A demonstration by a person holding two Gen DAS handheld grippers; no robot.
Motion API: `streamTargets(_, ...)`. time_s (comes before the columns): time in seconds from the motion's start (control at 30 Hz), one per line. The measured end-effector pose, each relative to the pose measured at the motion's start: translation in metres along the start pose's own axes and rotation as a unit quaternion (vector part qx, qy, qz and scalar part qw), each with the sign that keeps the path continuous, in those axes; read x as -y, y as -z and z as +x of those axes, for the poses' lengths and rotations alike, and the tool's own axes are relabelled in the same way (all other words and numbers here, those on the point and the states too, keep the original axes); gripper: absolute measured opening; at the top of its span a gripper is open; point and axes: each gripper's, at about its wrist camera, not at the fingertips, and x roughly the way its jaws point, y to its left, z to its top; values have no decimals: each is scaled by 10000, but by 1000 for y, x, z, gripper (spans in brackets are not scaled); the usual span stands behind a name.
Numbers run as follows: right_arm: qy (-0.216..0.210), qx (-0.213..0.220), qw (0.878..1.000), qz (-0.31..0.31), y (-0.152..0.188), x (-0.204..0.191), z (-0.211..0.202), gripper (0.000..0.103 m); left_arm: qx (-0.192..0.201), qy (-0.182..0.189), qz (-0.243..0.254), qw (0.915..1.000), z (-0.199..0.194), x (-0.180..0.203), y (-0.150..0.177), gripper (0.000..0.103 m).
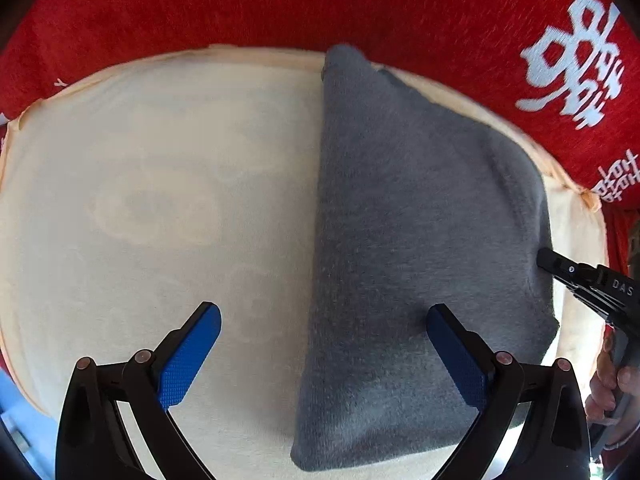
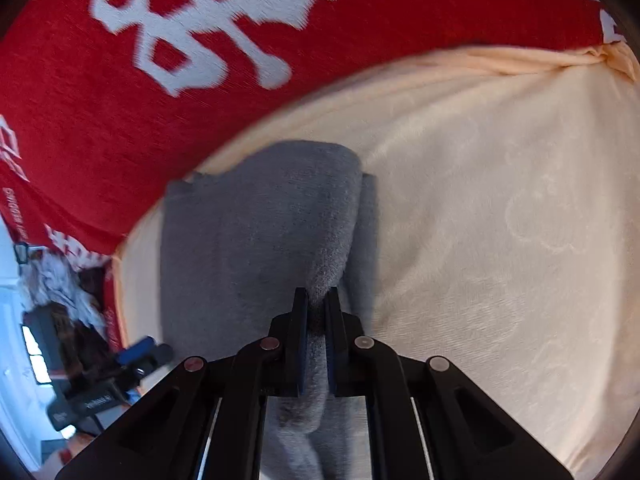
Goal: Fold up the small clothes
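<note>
A grey fleece garment lies folded on a cream cloth spread over a red blanket with white characters. From the left wrist view the garment fills the right half of the cream cloth, its long straight edge running from about 12 o'clock down to 6 o'clock, its far corner touching the cloth's hem near the red blanket. The left gripper hangs above with its blue-padded jaws spread wide and nothing between them, one finger over bare cream cloth, the other over the grey fleece. Everything from 7 to 11 o'clock is open cream surface, with the cloth's rolled hem curving along the top. At 3 o'clock the right gripper's black tip meets the garment's right edge, a person's hand behind it. In the right wrist view the right gripper is clamped on a raised ridge of the fleece, the fabric pinched between its jaws. Bare cream cloth stretches from 1 to 5 o'clock there, and the red blanket borders it from 9 to 12.
</note>
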Motion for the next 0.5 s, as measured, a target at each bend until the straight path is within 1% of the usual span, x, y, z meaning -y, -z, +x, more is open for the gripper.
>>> streamTargets(0.07,-286,-67,9989,368,-1,13,6,9,-26,-11,-9,10000,2,1,-1,103)
streamTargets(0.13,-415,-27,9976,558,2,21,3,11,-8,-55,36,10000,1,2,-1,103)
streamTargets(0.17,-424,-14,9975,571,4,23,0,17,-14,-77,63,9999,1,3,-2,103)
streamTargets(0.2,-344,-35,9977,584,6,24,-2,26,-23,-89,70,9999,2,8,-2,103)
streamTargets(0.27,-298,-82,9976,619,11,27,-5,34,-42,-87,67,9999,4,9,-4,103)
streamTargets(0.37,-389,-145,9965,726,18,35,-12,37,-52,-118,68,9999,7,19,-5,103)
streamTargets(0.4,-388,-161,9964,743,21,37,-14,40,-51,-124,74,9999,7,20,-6,103)
streamTargets(0.5,-431,-192,9962,728,25,41,-18,45,-56,-125,104,9999,7,25,-8,103)
